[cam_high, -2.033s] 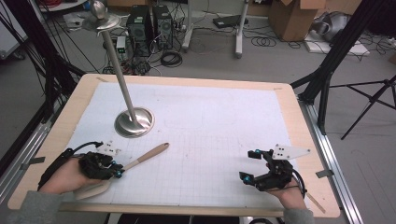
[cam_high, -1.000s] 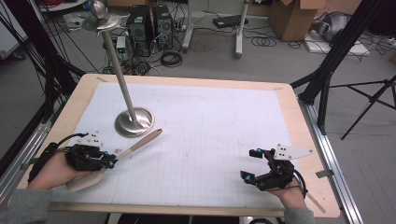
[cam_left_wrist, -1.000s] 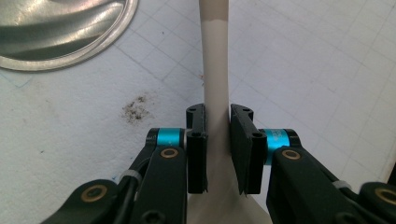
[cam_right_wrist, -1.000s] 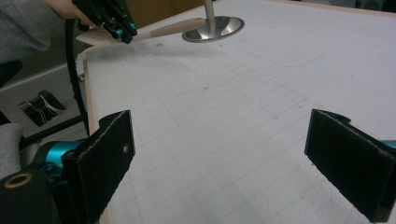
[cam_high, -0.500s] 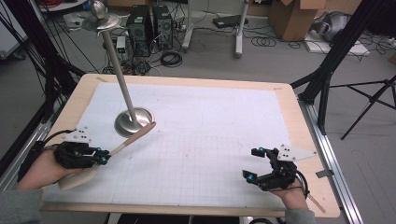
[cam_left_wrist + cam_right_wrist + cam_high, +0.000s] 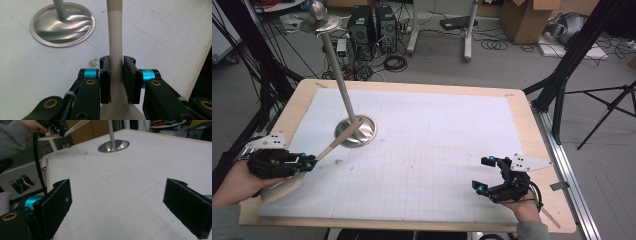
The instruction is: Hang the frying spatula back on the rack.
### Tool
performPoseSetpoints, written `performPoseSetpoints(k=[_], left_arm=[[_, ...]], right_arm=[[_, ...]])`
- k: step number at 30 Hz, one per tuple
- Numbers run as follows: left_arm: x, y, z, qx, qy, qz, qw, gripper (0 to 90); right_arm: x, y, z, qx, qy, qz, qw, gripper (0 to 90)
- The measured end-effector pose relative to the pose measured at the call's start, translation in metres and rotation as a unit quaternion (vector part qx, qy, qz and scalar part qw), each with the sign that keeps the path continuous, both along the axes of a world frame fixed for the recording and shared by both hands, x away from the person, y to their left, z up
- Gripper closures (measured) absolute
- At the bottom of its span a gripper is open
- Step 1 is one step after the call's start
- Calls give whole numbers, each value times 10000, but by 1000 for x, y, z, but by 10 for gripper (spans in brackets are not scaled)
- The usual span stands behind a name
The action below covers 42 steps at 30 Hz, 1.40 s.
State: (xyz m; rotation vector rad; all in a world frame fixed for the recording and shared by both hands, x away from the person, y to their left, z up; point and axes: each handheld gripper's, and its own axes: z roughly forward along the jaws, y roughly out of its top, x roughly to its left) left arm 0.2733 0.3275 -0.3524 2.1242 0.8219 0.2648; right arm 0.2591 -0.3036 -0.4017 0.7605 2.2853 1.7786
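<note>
My left gripper [image 6: 309, 161] is shut on a pale wooden spatula [image 6: 337, 140] at the table's left front. In the left gripper view my left gripper [image 6: 116, 62] has its jaws pressed against the spatula [image 6: 115, 30] handle. The broad end lies by the hand, and the narrow end points up over the round base [image 6: 367, 131] of a metal stand. Whether the tip touches the base I cannot tell. My right gripper [image 6: 480, 173] rests at the right front, open, nothing between its pads [image 6: 56, 200].
The stand's thin pole [image 6: 339, 80] leans up to a small dish at the back left. Its base [image 6: 62, 25] lies left of the spatula in the left gripper view. White grid paper [image 6: 437, 150] covers the wooden table [image 6: 542, 165]. Tripods and cables stand beyond.
My left gripper has moved left toward the table's edge with the spatula, and the spatula's far end has swung up to the stand's base. The right gripper has hardly moved.
</note>
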Motion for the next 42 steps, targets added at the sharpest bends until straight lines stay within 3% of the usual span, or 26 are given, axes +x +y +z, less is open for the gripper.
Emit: performPoseSetpoints(k=[13,22,35,42], left_arm=[[6,19,10,-298,-251,93,9992,766],[11,25,13,-350,-458,87,9983,766],[13,46,42,-493,-704,139,9962,766],[13,49,50,-509,-795,153,9954,766]], right_arm=[[3,2,-1,-34,19,-10,10000,76],[-1,9,0,-113,21,79,9999,76],[-1,11,0,-147,34,109,9998,76],[-2,13,0,-171,32,164,9997,76]])
